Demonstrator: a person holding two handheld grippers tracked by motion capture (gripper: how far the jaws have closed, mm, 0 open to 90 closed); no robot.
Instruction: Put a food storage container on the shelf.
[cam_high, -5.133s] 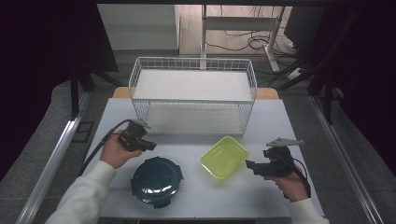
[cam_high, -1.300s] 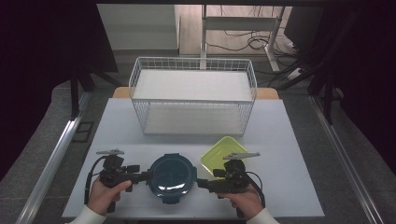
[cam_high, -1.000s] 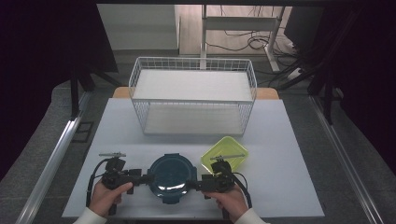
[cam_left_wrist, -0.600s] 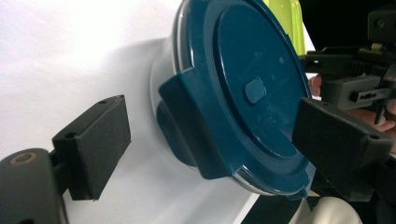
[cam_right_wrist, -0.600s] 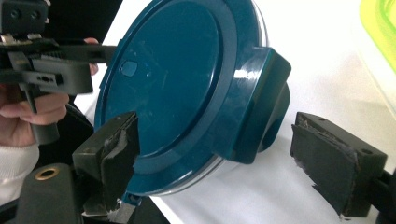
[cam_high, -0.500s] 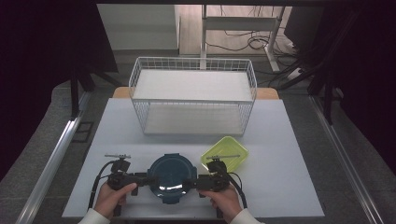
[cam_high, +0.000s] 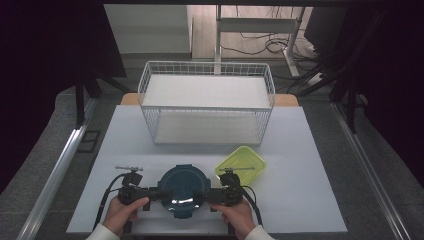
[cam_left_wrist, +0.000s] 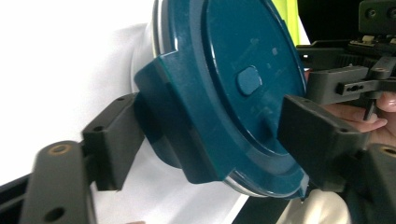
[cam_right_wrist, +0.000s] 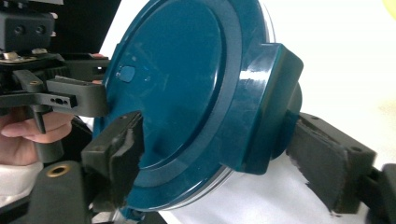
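- Table (cam_high: 300, 150): white top. A white wire basket (cam_high: 207, 102) stands at the far edge, centred, and has nothing in it.
- Round dark teal container (cam_high: 181, 186) with a lid sits near the near edge, roughly centred. Clear rim visible under the lid in both gripper views. The lid has four latch tabs and a small raised oblong mark near the middle.
- Yellow-green square tray (cam_high: 241, 165) lies on the table just to the right of and slightly behind the container, well short of the right edge. Touching or not: cannot tell from the high view.
- Left gripper (cam_high: 150, 194): held in the person's left hand (cam_high: 122, 212), at the container's left side, pointing inward. In the left gripper view the container (cam_left_wrist: 224, 88) fills the space between the jaws; one jaw sits against the left latch tab, the other over the lid's top face near its rim. Jaws set wide, spanning the container's edge; whether they are clamped cannot be told.
- Right gripper (cam_high: 210, 196): held in the right hand (cam_high: 235, 215), at the container's right side, opposite the left gripper. In the right gripper view the container (cam_right_wrist: 187, 107) lies between the jaws; one pad overlaps the lid face, the other sits just behind the latch tab. Wide setting; firm grip or not, I cannot tell.
- Both grippers face each other across the container, cables trailing toward the near edge.
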